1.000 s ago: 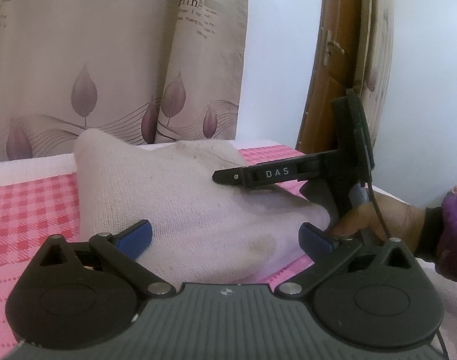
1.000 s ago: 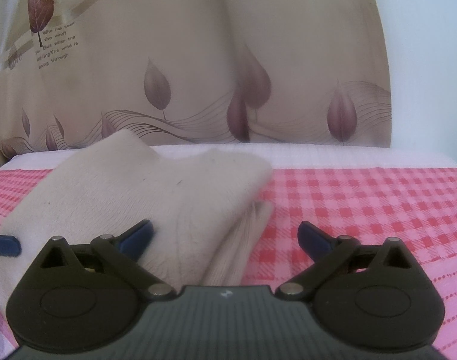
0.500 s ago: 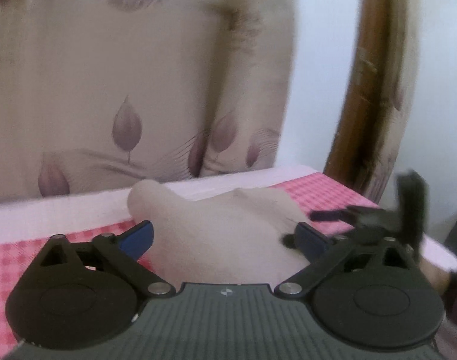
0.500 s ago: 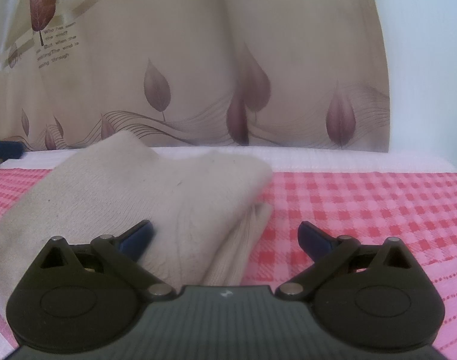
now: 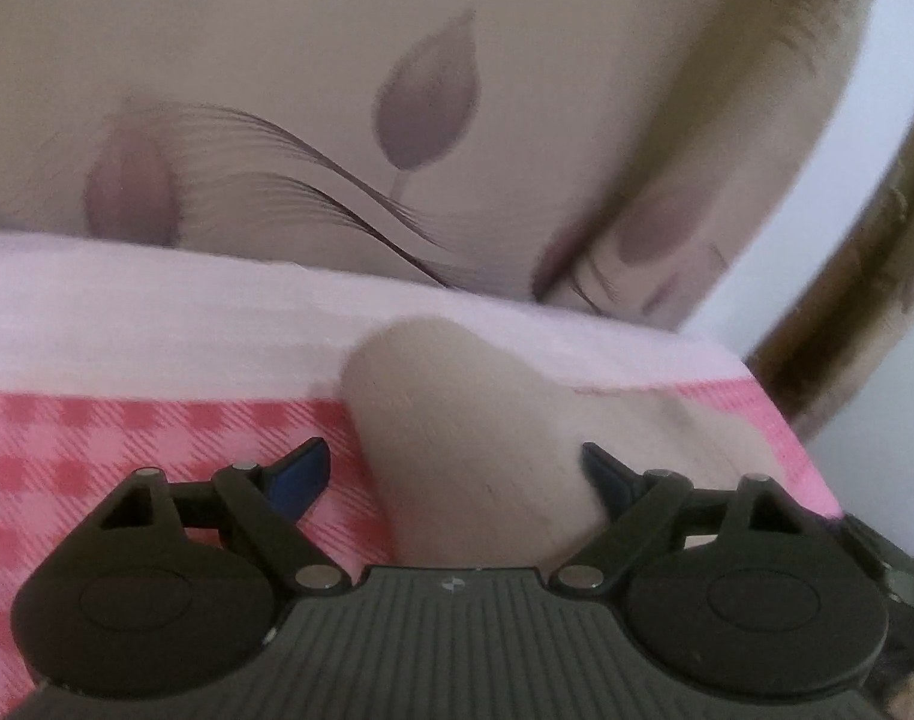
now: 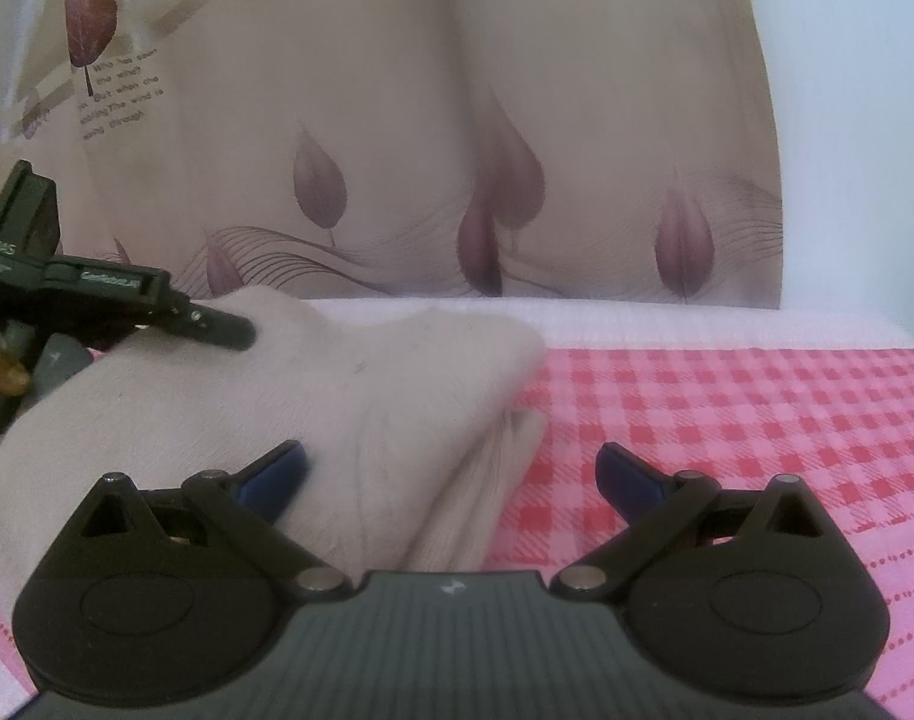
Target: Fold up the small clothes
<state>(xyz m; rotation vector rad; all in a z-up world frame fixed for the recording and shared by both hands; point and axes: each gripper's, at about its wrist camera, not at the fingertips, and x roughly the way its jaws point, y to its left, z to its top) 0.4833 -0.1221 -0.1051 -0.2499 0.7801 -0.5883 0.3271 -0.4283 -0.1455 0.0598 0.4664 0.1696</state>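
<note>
Left tool [image 5: 454, 471] spread wide, blue-tipped fingers [image 5: 301, 471] apart, pinching nothing, low over the folded beige knit garment [image 5: 487, 450]. Garment lying on the pink checked cloth [image 5: 127, 438] that covers the worktop, one rounded corner humped up near the far edge. View tilted and blurred on this side.

Over on the right wrist camera: right tool [image 6: 451, 474] also spread, gripping nothing, left finger [image 6: 274, 474] over the knit, right finger over bare checked cloth [image 6: 727, 408]. Garment [image 6: 313, 396] folded in layers, its folded edge running between the fingers. Left tool [image 6: 217, 324] reaching in from the left edge, tip just at the garment's raised back corner; contact not clear. Leaf-print curtain [image 6: 457, 150] behind.
</note>
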